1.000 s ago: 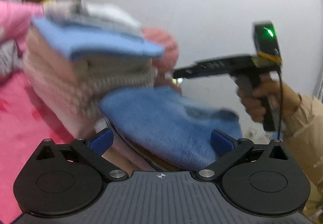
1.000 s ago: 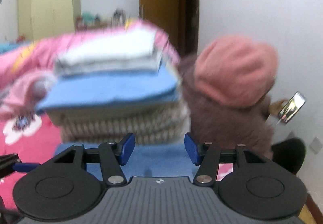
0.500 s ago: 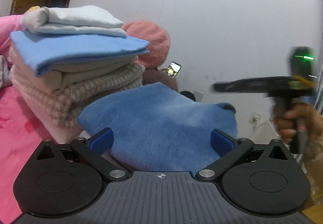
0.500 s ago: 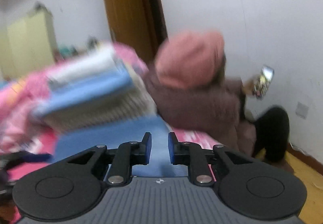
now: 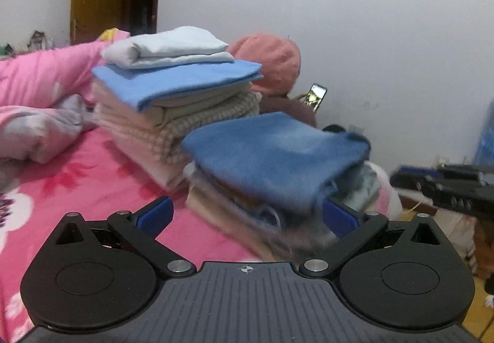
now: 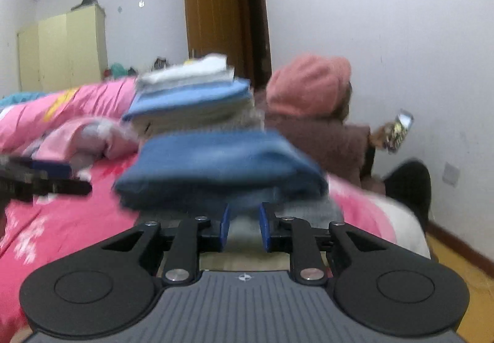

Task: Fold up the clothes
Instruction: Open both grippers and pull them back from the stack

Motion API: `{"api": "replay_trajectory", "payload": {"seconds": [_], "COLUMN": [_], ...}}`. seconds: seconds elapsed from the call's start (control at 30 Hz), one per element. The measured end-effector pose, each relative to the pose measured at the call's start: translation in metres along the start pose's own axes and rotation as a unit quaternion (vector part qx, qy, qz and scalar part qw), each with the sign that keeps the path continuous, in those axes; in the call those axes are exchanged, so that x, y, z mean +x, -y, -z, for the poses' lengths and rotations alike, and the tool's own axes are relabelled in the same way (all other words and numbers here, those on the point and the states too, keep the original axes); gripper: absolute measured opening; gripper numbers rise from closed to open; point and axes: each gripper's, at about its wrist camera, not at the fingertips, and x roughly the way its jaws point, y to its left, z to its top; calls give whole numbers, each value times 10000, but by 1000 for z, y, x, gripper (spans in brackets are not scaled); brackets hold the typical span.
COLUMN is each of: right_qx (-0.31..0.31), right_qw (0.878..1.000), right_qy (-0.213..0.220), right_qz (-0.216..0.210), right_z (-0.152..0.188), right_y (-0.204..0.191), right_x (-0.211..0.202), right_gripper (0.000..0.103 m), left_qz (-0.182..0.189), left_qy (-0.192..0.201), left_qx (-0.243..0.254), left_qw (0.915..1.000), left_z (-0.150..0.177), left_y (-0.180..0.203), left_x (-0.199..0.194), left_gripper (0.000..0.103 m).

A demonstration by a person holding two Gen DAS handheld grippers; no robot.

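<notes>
Bedspread (image 5: pixel 92 182) lies bare in the lower left of my left view. The folded blue towel (image 5: pixel 278 154) tops a low pile at centre, beside the taller stack (image 5: pixel 173 96). My left gripper (image 5: pixel 247 216) has jaws spread wide, clear of cloth. My right gripper (image 6: pixel 244 228) has narrow jaws, just opening slightly, gripping nothing.

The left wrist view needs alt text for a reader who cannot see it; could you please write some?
A folded blue fleece tops a short clothes pile on a pink floral bedsheet, beside a taller stack of folded clothes. The left tool hovers open before it.
</notes>
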Motion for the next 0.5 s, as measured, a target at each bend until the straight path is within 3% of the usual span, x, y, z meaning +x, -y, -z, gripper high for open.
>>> {"api": "replay_trajectory", "payload": {"seconds": [0.07, 0.17, 0.27, 0.37, 0.43, 0.5], "right_qx": [90, 354, 286, 183, 61, -37], "right_qw": [9997, 9978, 9975, 9977, 9982, 9981], "right_qy": [-219, -549, -638, -654, -573, -524], "right_qz": [-14, -94, -54, 46, 184, 316], "right_z": [16, 35, 42, 41, 41, 42], "right_y": [-4, -10, -25, -38, -47, -55], "right_x": [-14, -40, -66, -84, -97, -108], "right_gripper": [27, 43, 45, 76, 79, 94], "left_qz": [-9, 45, 65, -42, -240, -480], "left_qy": [-30, 51, 124, 32, 51, 105], "left_qx": [-82, -278, -527, -682, -724, -806], "left_qw": [10000, 9996, 9985, 9977, 9971, 9955], "left_z": [8, 19, 27, 29, 31, 36], "left_y": [11, 26, 44, 58, 66, 72], "left_x": [-18, -46, -66, -80, -91, -102], "left_gripper": [103, 103, 103, 103, 103, 103]}}
